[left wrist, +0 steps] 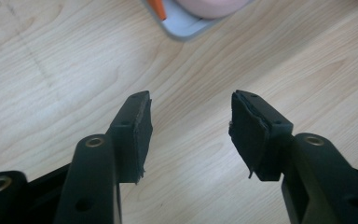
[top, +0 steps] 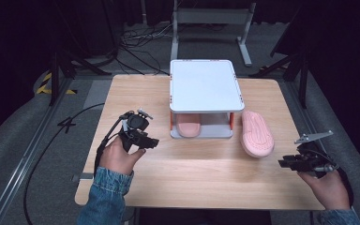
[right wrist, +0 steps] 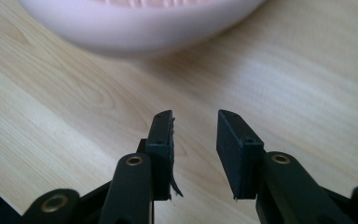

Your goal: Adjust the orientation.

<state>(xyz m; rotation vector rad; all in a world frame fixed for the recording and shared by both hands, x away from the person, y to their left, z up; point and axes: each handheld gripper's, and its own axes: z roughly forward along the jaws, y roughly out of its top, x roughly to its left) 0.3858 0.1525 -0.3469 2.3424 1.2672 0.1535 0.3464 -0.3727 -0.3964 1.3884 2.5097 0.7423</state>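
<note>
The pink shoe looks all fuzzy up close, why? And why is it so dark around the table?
Right gripper view: the slipper sits close to the lens and is out of focus, while the jaws are sharp. High view: light falls on the table and the white rack; the floor beyond is dim.

a wooden table [top: 206,173] is seen bearing a white two-tier rack [top: 205,84], with a pink slipper [top: 257,133] laid just beside it.

High view looks down from above the worktop [top: 192,173]; both tool views skim it closely, sharing the pink slipper [top: 257,133] area
</note>
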